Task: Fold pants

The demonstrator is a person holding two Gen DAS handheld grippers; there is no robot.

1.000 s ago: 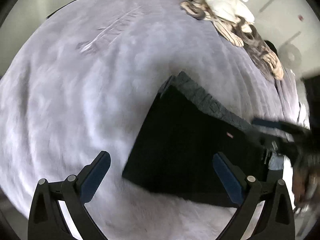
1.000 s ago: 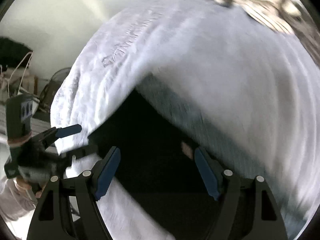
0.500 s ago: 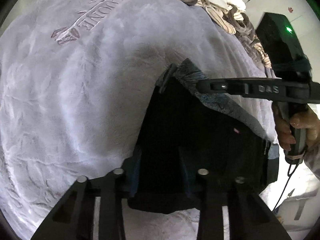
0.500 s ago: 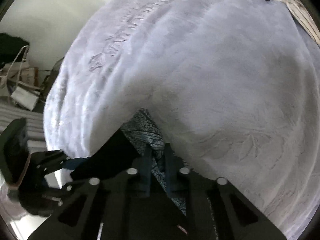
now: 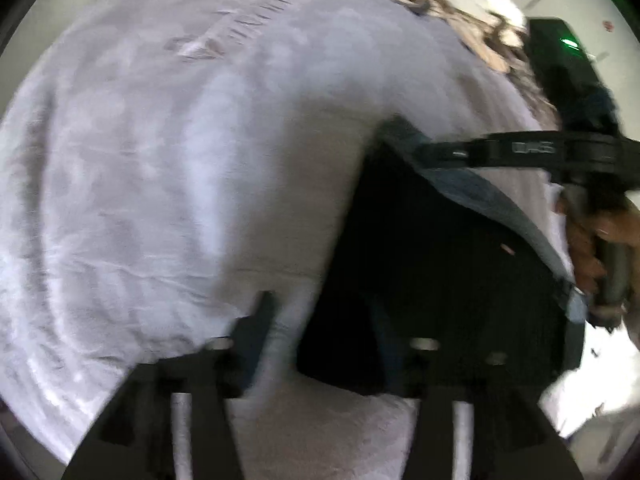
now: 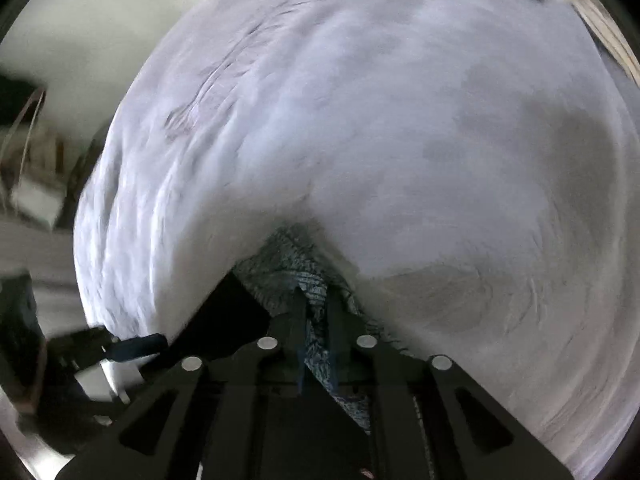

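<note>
The dark folded pants (image 5: 440, 264) lie on a pale lilac blanket (image 5: 180, 160), with a blue-grey patterned edge (image 5: 492, 196) along their far side. My left gripper (image 5: 320, 332) is partly open at the pants' near left corner: one finger is on the blanket and the other lies over the dark cloth. My right gripper (image 6: 314, 312) is shut on the patterned far corner of the pants (image 6: 288, 268). It also shows in the left wrist view (image 5: 500, 152), held by a hand. The frames are motion-blurred.
A heap of patterned bedding and a white pillow (image 5: 460, 4) lies at the far right of the bed. The blanket (image 6: 360, 120) has an embossed emblem (image 5: 240, 24). The bed's edge, a wall and clutter (image 6: 36, 168) are at the left of the right wrist view.
A second ago both grippers were open. Both then shut on the pants. Now the left gripper has opened again and the right stays shut on the far corner.
</note>
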